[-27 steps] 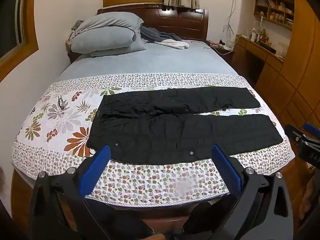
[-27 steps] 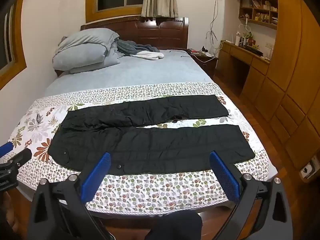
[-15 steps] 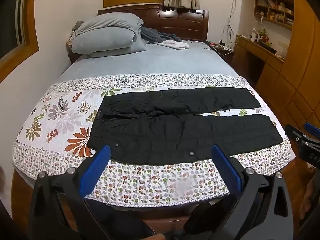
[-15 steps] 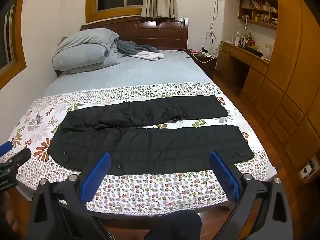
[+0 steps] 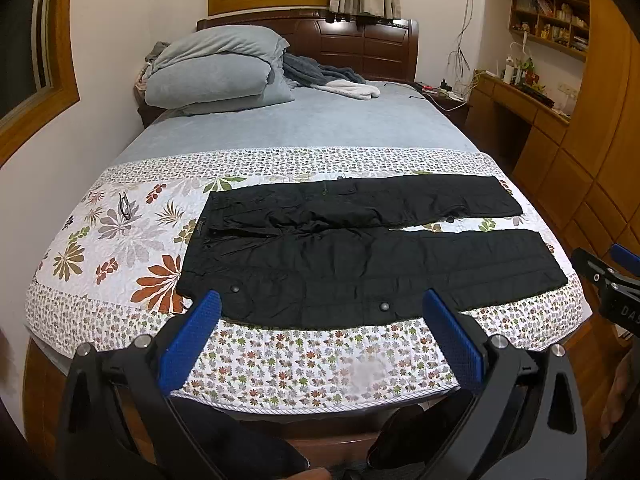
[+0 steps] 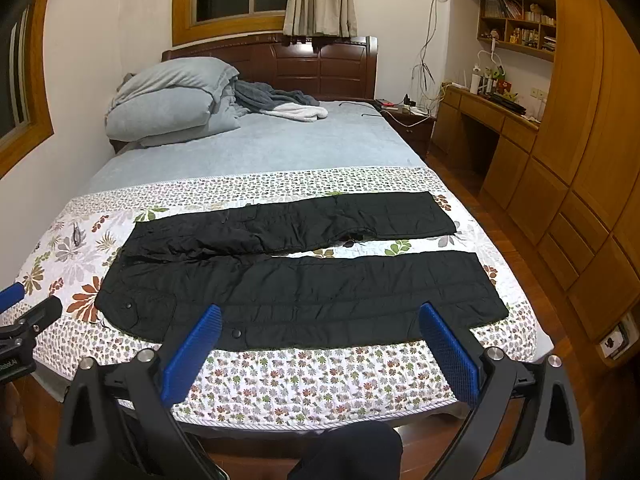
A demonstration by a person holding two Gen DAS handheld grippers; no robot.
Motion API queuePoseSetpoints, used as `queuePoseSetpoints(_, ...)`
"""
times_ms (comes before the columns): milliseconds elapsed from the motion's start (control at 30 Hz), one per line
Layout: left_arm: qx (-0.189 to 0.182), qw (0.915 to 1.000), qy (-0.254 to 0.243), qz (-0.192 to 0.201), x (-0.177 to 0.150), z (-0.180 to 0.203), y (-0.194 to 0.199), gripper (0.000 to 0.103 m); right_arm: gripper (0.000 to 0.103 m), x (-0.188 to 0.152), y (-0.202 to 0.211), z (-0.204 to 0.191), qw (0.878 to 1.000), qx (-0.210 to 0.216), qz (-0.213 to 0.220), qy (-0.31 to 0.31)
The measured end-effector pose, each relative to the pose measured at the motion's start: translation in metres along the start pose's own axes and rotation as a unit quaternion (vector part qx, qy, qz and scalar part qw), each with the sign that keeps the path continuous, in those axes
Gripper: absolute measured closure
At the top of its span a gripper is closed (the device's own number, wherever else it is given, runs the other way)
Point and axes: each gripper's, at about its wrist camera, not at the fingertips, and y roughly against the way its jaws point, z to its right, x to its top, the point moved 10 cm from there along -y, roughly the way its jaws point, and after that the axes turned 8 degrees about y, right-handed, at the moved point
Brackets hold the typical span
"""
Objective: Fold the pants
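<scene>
- Black pants (image 5: 360,256) are laid flat across the near end of the bed (image 5: 320,128), on a floral quilt (image 5: 120,248).
- The waist is placed at the left and the two legs run to the right; a strip of quilt is seen between the legs at their right half.
- The near leg lies close to the near edge of the quilt; the far leg lies just beyond it.
- The left gripper (image 5: 320,324) is held spread to its widest, nothing is gripped, and it is hung over the near edge of the bed, short of the pants.
- The right gripper (image 6: 320,332) is likewise spread wide and empty, held over the same near edge, apart from the cloth.
- In the left wrist view the right gripper is seen at the right margin; in the right wrist view the left gripper is seen at the left margin.
- Grey pillows (image 5: 216,76) are piled at the far left by the headboard (image 5: 360,40).
- A wooden desk (image 6: 492,116) is set along the right wall.
</scene>
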Motion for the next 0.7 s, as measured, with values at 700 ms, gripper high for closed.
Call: queuePoseSetpoints(700,0.001,1.0000,-0.001,0.000,-0.0015,-0.0007,-0.0016,0.003,0.003,-0.0008,-0.0010,0.0020,1.000,-0.002,0.000,0.000)
